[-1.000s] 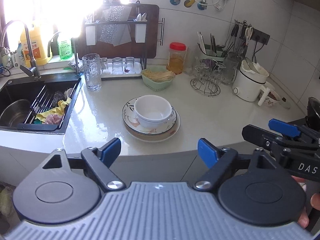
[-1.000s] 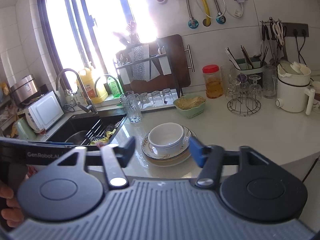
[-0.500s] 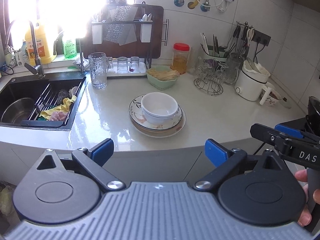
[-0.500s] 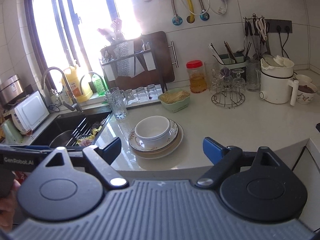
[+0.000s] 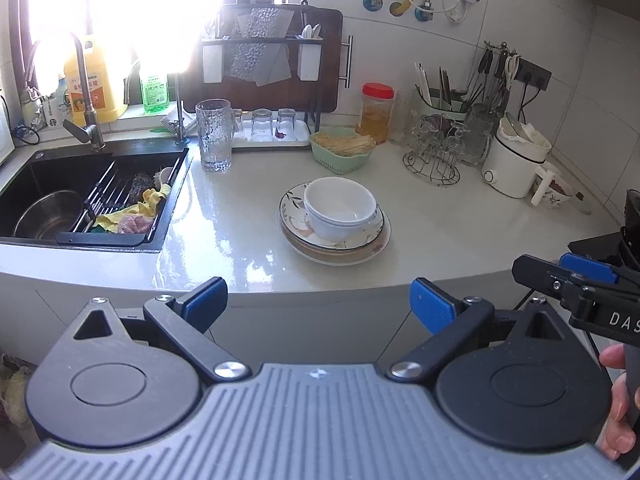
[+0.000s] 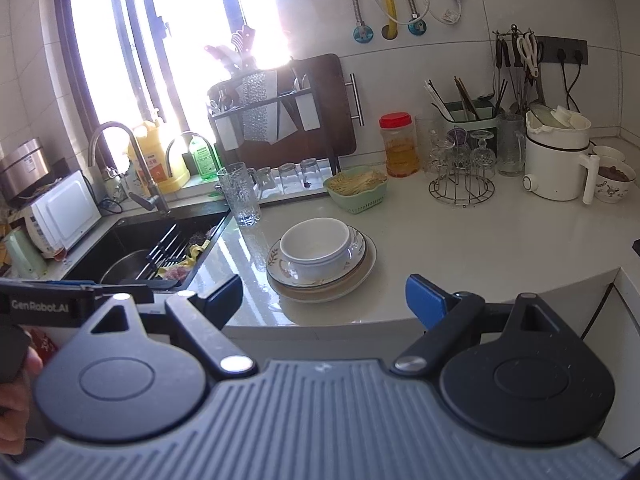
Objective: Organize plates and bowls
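The white bowls (image 5: pixel 340 208), nested, sit on the stacked plates (image 5: pixel 336 240) on the countertop (image 5: pixel 460 240), at twelve o'clock from both grippers and well apart from them. The left gripper (image 5: pixel 318 306), whose jaws have just been opening, and the right gripper (image 6: pixel 324 300) are both spread and empty. Risks: glazed rims could slip from the pads; lifting the top bowl may drag the one beneath; the glass mug (image 5: pixel 214 136) at eleven o'clock could be knocked.

Dishes stacked mid-counter, sink off to the left

Bowls (image 5: pixel 340 208) sit nested on the plates (image 5: pixel 335 236); basket (image 5: pixel 342 151) just behind, tall glass (image 5: pixel 214 136) behind-left by the sink (image 5: pixel 48 184), wire rack (image 5: pixel 432 160) and cooker (image 5: pixel 516 164) to the right.
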Demonstrator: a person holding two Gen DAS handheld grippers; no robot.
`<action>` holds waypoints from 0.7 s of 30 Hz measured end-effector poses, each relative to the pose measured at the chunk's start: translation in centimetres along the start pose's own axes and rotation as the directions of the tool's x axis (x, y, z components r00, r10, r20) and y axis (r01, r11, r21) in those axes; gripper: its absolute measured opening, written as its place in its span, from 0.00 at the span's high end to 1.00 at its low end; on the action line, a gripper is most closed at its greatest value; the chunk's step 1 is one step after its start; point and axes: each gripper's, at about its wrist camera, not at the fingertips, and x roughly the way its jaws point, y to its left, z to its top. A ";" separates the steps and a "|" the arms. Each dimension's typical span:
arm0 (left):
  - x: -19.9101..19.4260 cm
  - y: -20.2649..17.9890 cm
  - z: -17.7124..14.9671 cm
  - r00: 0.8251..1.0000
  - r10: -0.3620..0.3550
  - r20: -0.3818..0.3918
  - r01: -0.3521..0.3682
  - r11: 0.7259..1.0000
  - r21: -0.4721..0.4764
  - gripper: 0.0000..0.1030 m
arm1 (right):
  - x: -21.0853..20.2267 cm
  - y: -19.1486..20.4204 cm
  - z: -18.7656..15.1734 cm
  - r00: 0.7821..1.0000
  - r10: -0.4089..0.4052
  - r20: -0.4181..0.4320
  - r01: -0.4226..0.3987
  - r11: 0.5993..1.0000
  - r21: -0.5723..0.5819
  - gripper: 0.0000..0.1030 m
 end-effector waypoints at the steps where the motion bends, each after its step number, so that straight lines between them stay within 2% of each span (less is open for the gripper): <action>1: -0.1 0.0 -0.1 1.000 -0.001 0.000 0.001 1.000 -0.001 0.03 | 0.0 0.0 -0.1 1.000 0.000 -0.003 0.000 1.000 0.003 0.13; 16: -1.1 -0.4 -0.9 0.999 0.007 0.032 -0.007 1.000 -0.005 0.03 | -0.4 0.7 -0.7 1.000 0.002 -0.015 -0.002 1.000 -0.010 0.13; 21: -0.8 -0.2 -0.9 0.999 0.000 0.035 0.000 1.000 0.002 0.03 | -0.6 0.8 -0.2 1.000 -0.013 0.013 0.014 1.000 -0.027 0.13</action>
